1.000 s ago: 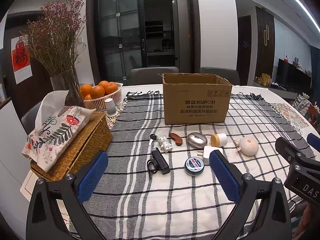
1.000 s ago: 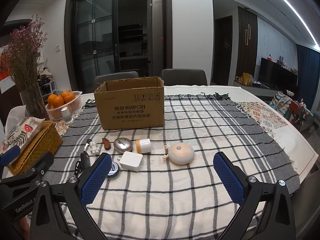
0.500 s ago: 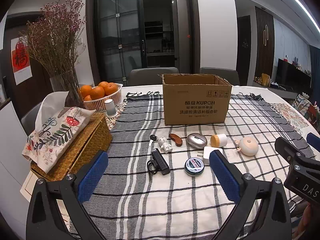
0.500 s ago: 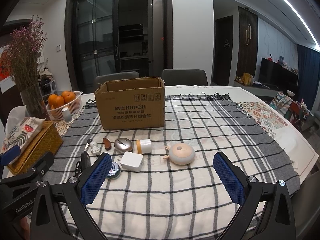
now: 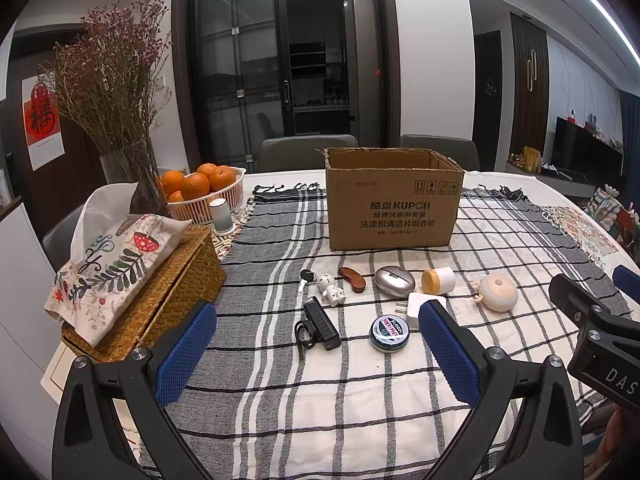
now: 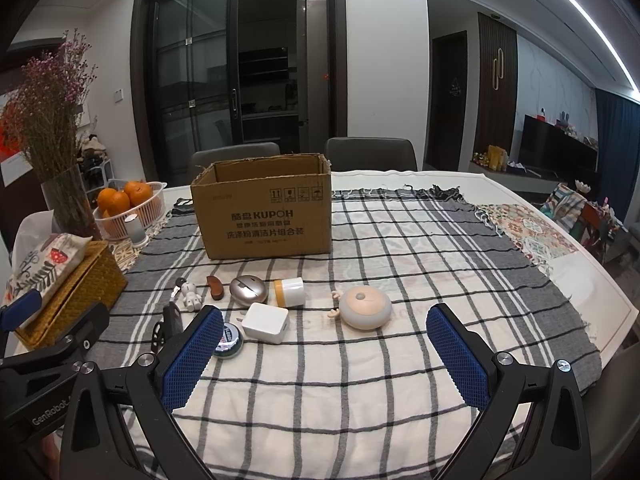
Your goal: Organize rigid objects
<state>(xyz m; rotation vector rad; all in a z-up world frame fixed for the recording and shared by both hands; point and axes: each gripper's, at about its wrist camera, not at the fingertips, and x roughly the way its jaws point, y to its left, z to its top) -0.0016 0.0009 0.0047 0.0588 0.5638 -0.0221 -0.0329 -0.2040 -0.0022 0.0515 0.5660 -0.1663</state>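
Cardboard box upright, open-topped, on bench; small objects in row before it. Left claw and right claw both spread apart, empty, hovering.

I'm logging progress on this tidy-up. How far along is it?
Nothing looks done yet: no item can be seen in the cardboard box, though its floor is hidden. Nothing is in hand: the left gripper and right gripper are both open and empty. All is left: the round tin, white charger, silver case, black device and other small items lie on the tablecloth.
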